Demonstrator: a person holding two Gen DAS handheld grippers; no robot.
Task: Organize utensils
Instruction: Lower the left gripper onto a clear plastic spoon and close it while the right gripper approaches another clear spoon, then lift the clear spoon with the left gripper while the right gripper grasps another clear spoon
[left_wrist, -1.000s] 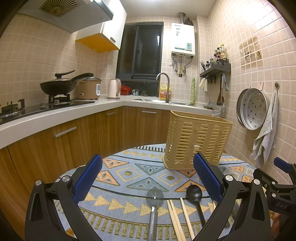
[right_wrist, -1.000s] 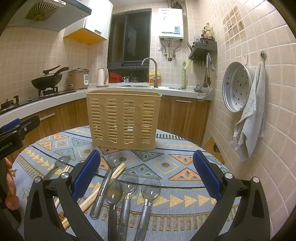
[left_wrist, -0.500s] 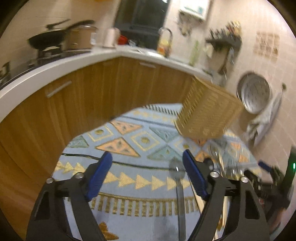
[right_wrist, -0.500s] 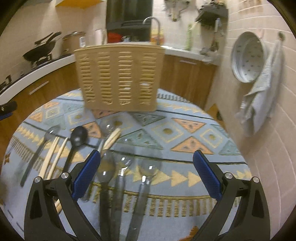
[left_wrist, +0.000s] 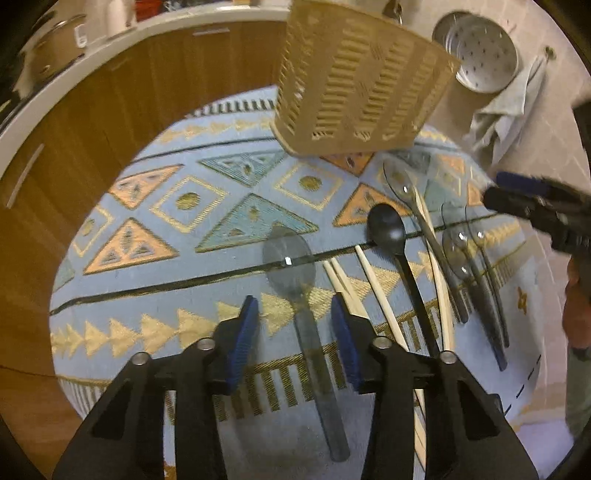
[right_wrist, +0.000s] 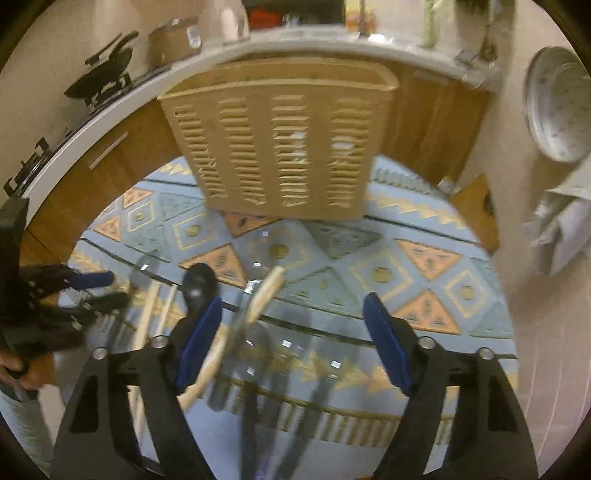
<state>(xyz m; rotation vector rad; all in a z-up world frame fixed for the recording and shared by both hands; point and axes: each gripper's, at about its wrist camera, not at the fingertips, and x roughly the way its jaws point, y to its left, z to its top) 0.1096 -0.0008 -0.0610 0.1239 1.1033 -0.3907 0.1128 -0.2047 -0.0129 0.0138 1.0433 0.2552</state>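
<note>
A tan slotted utensil basket (left_wrist: 354, 85) stands at the far side of the patterned round table; it also shows in the right wrist view (right_wrist: 280, 140). My left gripper (left_wrist: 297, 339) is open, its blue pads either side of a grey metal spoon (left_wrist: 299, 295) lying on the cloth. Right of it lie wooden chopsticks (left_wrist: 376, 291), a black spoon (left_wrist: 395, 251) and several metal spoons (left_wrist: 469, 266). My right gripper (right_wrist: 291, 343) is open above a blurred group of metal spoons (right_wrist: 280, 369) and a wooden utensil (right_wrist: 266, 291).
The blue patterned tablecloth (left_wrist: 166, 221) covers the round table. Wooden cabinets and a white counter (left_wrist: 92, 55) curve behind it. A steamer tray (left_wrist: 480, 55) and a grey towel (left_wrist: 506, 107) hang on the right wall. A black spoon (right_wrist: 199, 284) lies left of my right gripper.
Both grippers tipped down toward the table and moved closer to the utensils. The left jaws narrowed around the grey spoon's handle. The right jaws stayed wide.
</note>
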